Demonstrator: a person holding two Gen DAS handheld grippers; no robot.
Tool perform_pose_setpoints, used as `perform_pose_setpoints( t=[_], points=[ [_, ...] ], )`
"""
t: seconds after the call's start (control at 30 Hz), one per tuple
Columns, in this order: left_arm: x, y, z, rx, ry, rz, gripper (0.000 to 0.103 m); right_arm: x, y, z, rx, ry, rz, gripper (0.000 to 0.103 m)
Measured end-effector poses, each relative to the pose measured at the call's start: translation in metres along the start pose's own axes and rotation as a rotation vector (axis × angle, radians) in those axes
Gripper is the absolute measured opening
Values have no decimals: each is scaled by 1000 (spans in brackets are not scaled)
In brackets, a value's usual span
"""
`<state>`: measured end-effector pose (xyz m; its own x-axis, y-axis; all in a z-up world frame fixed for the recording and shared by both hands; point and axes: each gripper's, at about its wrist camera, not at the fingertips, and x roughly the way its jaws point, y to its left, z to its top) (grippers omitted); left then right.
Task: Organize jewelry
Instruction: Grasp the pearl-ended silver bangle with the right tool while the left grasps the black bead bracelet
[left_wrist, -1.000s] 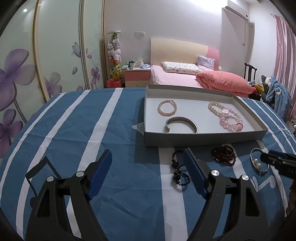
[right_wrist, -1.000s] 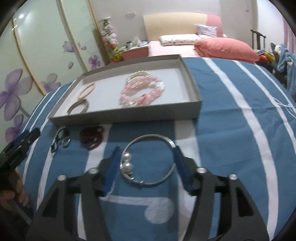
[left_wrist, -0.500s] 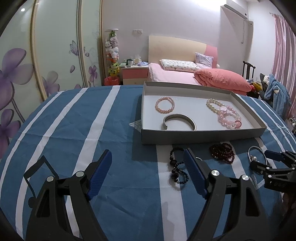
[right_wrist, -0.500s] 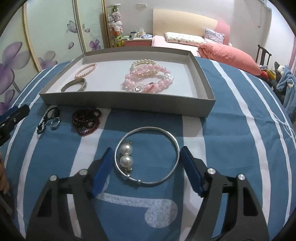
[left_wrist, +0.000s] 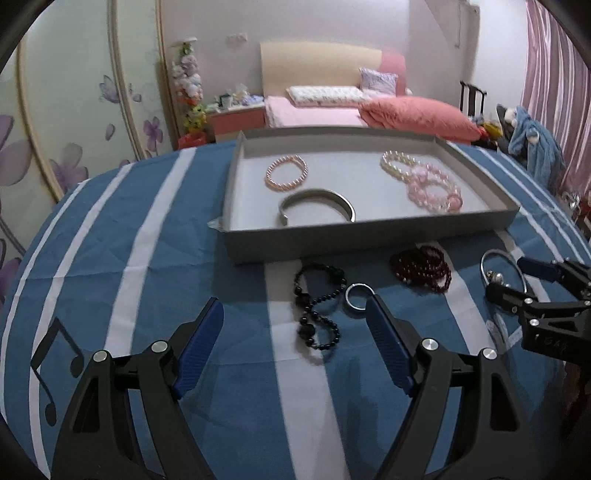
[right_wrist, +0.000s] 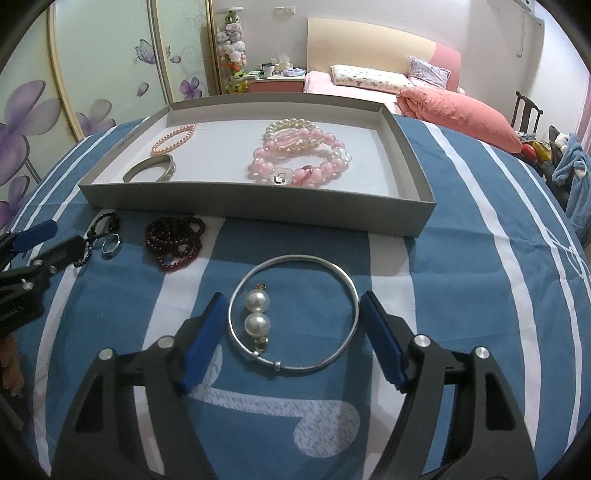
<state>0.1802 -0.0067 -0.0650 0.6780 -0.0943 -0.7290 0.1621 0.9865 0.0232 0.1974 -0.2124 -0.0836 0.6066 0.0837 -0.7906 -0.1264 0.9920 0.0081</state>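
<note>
A grey tray (left_wrist: 369, 236) (right_wrist: 258, 206) on the blue striped cloth holds a pink bead bracelet (left_wrist: 286, 172), a silver cuff (left_wrist: 317, 205) and pink and pearl bracelets (right_wrist: 301, 155). In front of it lie a black bead bracelet (left_wrist: 316, 306), a silver ring (left_wrist: 356, 295) (right_wrist: 111, 245), a dark red bead bracelet (left_wrist: 421, 267) (right_wrist: 173, 238) and a silver bangle with two pearls (right_wrist: 293, 314) (left_wrist: 502, 271). My right gripper (right_wrist: 291, 328) is open, its blue fingers either side of the bangle. My left gripper (left_wrist: 295, 339) is open, just before the black bracelet and ring.
The cloth-covered table (left_wrist: 110, 258) curves off at the left and right edges. Behind it stand a pink bed (left_wrist: 369, 107), a flowered wardrobe (left_wrist: 74, 92) and a chair with blue clothes (left_wrist: 528, 136).
My left gripper has moved forward toward the black bracelet and ring. My right gripper has closed in on the pearl bangle, which now lies between its fingers. Both stay open.
</note>
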Motion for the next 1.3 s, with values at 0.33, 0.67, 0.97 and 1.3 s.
perform_pose_setpoints(
  t=[0.33,0.67,0.97,1.3],
  points=[
    [6,-1,0,-8,39,-13,63,0,0,0,-3,0,7,72],
    [10,1,0,3,73,-1,29,0,0,0,-5,1,6,72],
    [10,0,1,13,73,6,29,0,0,1,-18,8,6,72],
    [5,2,-1,5,56,-32,10,-2,-1,-1,-5,-3,12,71]
  ],
)
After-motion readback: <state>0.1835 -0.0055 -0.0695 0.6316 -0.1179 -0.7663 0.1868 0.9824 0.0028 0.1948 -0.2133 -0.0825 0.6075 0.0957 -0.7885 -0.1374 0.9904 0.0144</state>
